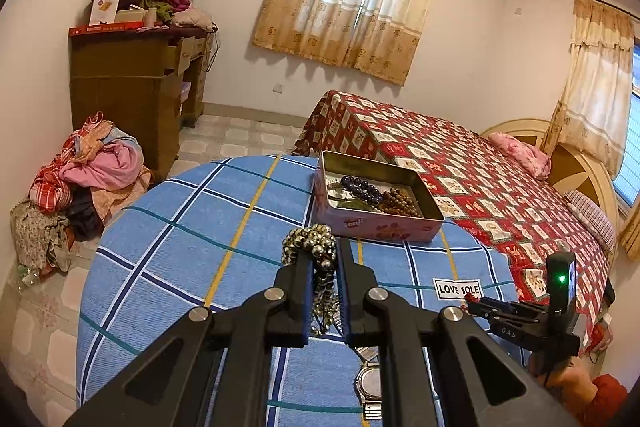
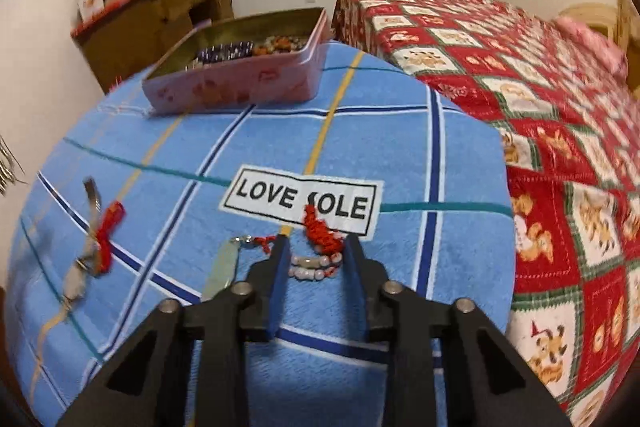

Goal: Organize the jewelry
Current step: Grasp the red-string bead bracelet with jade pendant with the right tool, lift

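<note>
My left gripper (image 1: 323, 247) is shut on a silver-gold bead bracelet (image 1: 310, 241) and holds it above the blue checked cloth (image 1: 192, 227), just short of the pink tin (image 1: 376, 227). The tin holds dark purple beads (image 1: 360, 187) and brown beads (image 1: 400, 203). A metal wristwatch (image 1: 370, 383) lies under the left fingers. My right gripper (image 2: 316, 243) is open, its fingers either side of a red-corded bracelet with pale beads (image 2: 316, 265) lying on the cloth. The tin shows in the right wrist view (image 2: 240, 87) at the far left.
A "LOVE SOLE" label (image 2: 300, 203) lies on the cloth. A pale green pendant (image 2: 224, 267) and a red-tied piece (image 2: 96, 243) lie left of the right gripper. A bed with a red quilt (image 1: 480, 179) stands right, a clothes pile (image 1: 80, 179) and dresser (image 1: 132, 95) left.
</note>
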A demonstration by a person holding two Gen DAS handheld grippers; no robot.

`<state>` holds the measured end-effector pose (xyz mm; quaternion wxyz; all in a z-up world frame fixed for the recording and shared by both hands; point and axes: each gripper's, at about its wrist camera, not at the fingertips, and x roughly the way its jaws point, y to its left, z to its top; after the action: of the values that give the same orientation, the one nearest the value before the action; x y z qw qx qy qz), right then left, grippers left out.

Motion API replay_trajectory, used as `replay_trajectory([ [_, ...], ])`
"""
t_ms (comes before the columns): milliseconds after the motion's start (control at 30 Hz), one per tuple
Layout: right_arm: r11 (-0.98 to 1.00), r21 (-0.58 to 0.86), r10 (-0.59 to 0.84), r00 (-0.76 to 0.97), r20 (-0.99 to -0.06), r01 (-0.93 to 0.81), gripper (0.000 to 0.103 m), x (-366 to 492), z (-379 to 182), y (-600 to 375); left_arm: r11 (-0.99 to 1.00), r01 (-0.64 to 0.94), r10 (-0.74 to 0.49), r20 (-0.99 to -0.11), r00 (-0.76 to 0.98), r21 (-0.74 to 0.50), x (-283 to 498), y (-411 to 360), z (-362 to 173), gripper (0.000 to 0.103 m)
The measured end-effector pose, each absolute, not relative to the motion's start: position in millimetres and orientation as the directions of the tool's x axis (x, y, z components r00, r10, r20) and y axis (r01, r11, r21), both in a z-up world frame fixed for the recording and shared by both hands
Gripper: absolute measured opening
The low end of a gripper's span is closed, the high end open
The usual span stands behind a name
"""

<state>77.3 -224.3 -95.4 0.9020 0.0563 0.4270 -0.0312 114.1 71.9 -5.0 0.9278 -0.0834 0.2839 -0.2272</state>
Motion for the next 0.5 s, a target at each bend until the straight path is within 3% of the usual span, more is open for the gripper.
replay_trajectory([
  [167, 0.983, 0.144, 0.04, 0.637, -0.77, 0.112, 0.012, 72.4, -90.4, -234.3, 0.882, 0.375, -0.471, -0.494, 0.731, -0.286, 115.1, 70.7, -5.5, 0.009],
  [267, 0.966, 0.241, 0.112, 0.682, -0.722, 0.097, 0.012, 66.5, -70.0, -240.7, 0.88, 0.378, -0.474, -0.49, 0.732, -0.287, 116.2, 70.4, -5.2, 0.01],
  [500, 0.955, 0.296, 0.157, 0.789, -0.594, 0.033, 0.007, 63.0, -3.4, -243.5, 0.868, 0.412, -0.496, -0.463, 0.734, -0.277, 121.6, 57.1, 6.4, 0.01],
])
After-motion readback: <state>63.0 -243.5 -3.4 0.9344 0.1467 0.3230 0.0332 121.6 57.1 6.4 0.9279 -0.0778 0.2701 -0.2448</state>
